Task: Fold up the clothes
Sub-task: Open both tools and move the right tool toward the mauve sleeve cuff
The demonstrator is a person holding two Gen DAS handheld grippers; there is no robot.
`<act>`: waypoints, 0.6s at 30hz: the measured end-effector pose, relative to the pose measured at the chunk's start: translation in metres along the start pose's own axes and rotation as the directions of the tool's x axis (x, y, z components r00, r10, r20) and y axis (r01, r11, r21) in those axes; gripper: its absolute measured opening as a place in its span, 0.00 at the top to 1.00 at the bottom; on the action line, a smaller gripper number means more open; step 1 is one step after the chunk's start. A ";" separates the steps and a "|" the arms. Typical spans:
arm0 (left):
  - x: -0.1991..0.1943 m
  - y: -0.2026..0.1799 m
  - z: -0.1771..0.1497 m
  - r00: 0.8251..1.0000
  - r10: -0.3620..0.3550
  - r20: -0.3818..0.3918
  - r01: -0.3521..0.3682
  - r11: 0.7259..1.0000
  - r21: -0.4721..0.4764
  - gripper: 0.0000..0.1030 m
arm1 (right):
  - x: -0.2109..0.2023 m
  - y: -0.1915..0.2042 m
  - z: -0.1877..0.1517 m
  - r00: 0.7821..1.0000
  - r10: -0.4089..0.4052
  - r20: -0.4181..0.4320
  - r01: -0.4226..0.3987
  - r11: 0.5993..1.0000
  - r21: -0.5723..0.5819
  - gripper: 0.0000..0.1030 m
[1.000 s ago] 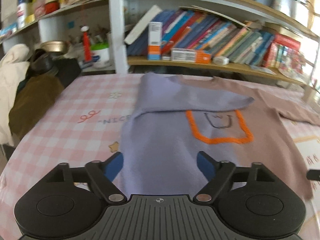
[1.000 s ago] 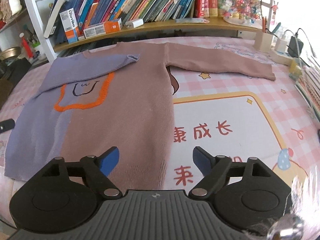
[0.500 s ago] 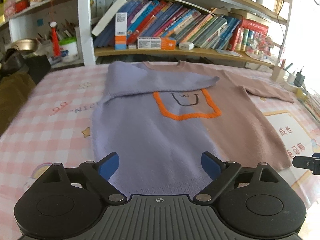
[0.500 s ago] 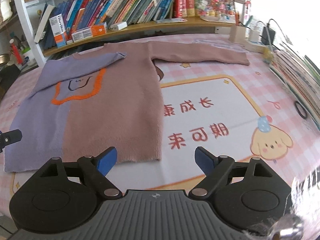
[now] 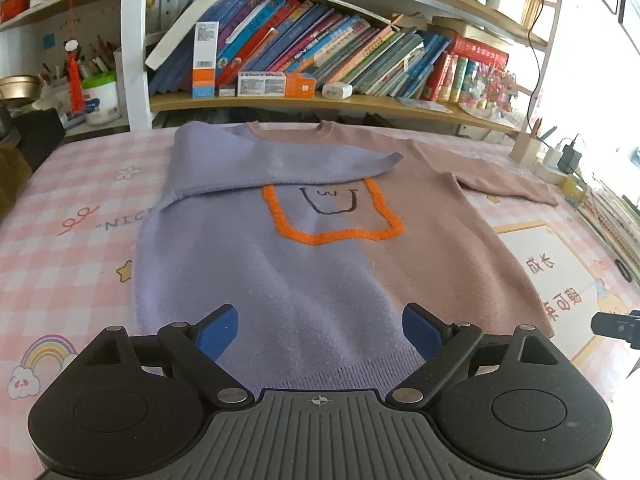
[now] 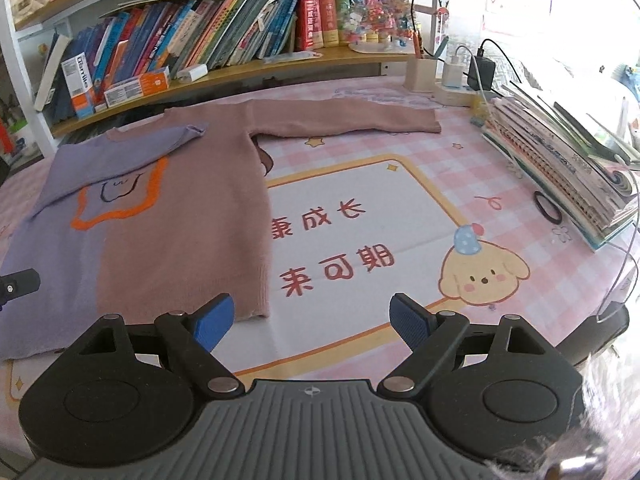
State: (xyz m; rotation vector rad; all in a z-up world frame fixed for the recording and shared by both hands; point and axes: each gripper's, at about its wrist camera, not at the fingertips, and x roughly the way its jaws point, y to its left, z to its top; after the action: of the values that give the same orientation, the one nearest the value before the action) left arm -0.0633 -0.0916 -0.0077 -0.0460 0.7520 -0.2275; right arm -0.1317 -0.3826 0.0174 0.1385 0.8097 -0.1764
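A sweater (image 5: 312, 264), half lilac and half dusty pink with an orange outlined pocket, lies flat on the table. Its lilac sleeve (image 5: 280, 168) is folded across the chest; the pink sleeve (image 6: 344, 120) stretches out to the right. My left gripper (image 5: 320, 326) hovers open over the lilac hem, nothing between its blue pads. My right gripper (image 6: 312, 320) is open above the tablecloth just right of the pink hem corner (image 6: 256, 308), holding nothing. Each gripper's tip shows at the edge of the other's view.
The pink checked tablecloth (image 6: 360, 216) carries a cartoon dog print. A stack of books and notebooks (image 6: 568, 160) and a black hair tie (image 6: 546, 208) sit at the right edge. A charger and pen holder (image 6: 420, 72) stand at the back right. Bookshelves (image 5: 320, 60) line the far side.
The left view has swung right, bringing the whole sweater into frame. My right gripper has shifted right, from over the pink body to over the tablecloth beside the hem. Both stay open.
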 end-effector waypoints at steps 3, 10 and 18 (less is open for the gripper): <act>0.002 -0.002 0.001 1.000 0.006 -0.004 -0.006 1.000 -0.002 0.11 | 0.002 -0.003 0.002 1.000 0.002 0.000 -0.002 1.000 0.003 0.18; 0.009 -0.012 0.007 0.999 0.039 -0.004 -0.039 0.999 -0.006 0.11 | 0.015 -0.015 0.013 1.000 0.026 -0.003 -0.025 0.999 0.019 0.18; 0.025 -0.040 0.020 0.996 0.091 -0.005 -0.091 0.996 -0.007 0.11 | 0.041 -0.043 0.042 0.998 0.070 0.006 -0.070 0.997 0.025 0.18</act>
State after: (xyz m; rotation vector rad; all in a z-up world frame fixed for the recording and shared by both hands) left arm -0.0397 -0.1364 -0.0049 -0.0176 0.7579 -0.1377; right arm -0.0829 -0.4370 0.0139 0.1900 0.7964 -0.1212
